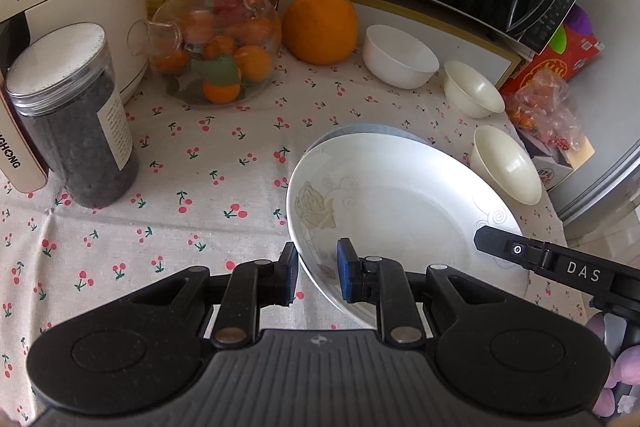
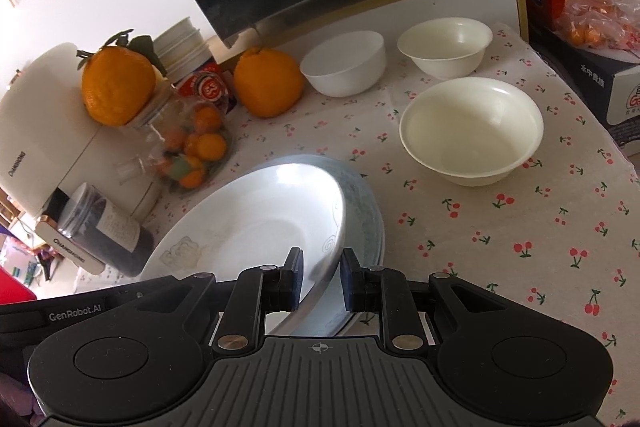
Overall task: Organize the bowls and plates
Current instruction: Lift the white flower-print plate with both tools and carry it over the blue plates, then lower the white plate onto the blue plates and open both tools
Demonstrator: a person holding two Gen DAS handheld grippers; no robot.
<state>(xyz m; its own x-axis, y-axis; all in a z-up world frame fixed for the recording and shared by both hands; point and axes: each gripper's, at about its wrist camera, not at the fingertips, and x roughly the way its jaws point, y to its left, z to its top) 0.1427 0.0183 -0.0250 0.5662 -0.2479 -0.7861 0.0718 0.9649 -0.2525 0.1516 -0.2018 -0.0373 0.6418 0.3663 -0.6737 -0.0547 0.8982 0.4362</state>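
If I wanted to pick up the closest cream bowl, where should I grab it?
Take the cream bowl by its rim, probably the near edge, coming from above with one finger inside and one outside. It sits upright and empty on the cherry tablecloth, its wall flares wide and thin, and its body looks too broad to clamp around. Other bowls stand behind it, so the near side is freest.
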